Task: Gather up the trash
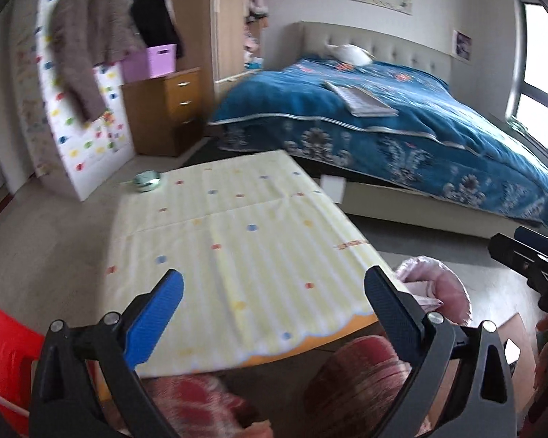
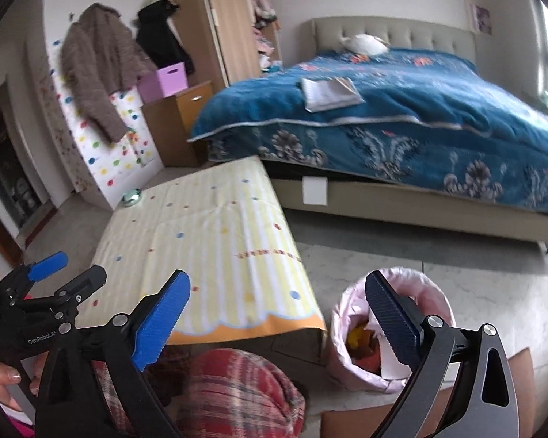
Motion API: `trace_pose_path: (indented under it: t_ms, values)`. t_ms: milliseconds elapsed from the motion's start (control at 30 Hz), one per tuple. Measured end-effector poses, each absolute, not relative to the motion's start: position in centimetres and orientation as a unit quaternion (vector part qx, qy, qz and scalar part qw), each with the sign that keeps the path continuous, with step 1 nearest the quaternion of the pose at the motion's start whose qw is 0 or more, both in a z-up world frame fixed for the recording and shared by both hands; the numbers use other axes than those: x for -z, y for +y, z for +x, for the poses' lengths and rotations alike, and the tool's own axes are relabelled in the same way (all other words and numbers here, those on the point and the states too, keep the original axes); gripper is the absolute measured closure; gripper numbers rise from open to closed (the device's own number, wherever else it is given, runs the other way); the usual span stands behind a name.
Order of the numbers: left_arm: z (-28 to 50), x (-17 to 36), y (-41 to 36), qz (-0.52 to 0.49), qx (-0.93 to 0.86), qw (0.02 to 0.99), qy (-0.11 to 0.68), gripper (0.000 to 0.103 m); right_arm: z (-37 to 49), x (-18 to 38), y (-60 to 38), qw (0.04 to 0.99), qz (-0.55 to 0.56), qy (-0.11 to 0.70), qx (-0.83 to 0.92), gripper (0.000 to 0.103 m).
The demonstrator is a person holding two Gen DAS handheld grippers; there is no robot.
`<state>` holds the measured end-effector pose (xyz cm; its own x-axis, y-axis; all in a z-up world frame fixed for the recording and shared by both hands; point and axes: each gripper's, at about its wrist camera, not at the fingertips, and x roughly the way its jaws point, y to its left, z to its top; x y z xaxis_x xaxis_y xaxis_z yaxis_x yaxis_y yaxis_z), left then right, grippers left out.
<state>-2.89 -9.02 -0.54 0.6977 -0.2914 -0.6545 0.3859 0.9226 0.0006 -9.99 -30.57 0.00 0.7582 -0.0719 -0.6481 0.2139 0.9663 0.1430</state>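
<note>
A small bin with a pink liner (image 2: 391,332) stands on the floor right of the low table; white paper and yellow and orange scraps lie inside it. In the left wrist view only the rim of the bin (image 1: 442,284) shows. My right gripper (image 2: 278,278) hangs open and empty above the table's near right corner, its right finger in front of the bin. My left gripper (image 1: 274,277) is open too, with nothing between its fingers, over the table's near edge. Each gripper shows in the other's view: the left gripper (image 2: 78,266) at the left, the right gripper (image 1: 509,237) at the right.
The low table wears a yellow striped cloth (image 2: 208,241) with coloured dots; a round green object (image 2: 132,197) sits at its far corner. Knees in red plaid (image 2: 237,383) are below the grippers. A bed with a blue cover (image 2: 402,120) stands behind, with a cabinet and a hanging coat on the left.
</note>
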Motion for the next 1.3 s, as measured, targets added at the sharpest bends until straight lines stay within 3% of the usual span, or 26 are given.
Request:
trace_pose_path:
  t_ms: [533,1300]
  values:
    - [-4.4,-0.5,2.7,0.029,0.051,0.930,0.362,0.007,-7.7,-3.2,-21.0,0.942,0.045,0.333,-0.023,0.006]
    - [-4.0,-0.4,3.1,0.024,0.052,0.929,0.366,0.007,-6.5,-2.9,-19.1,0.937,0.035,0.346,-0.035,0.006]
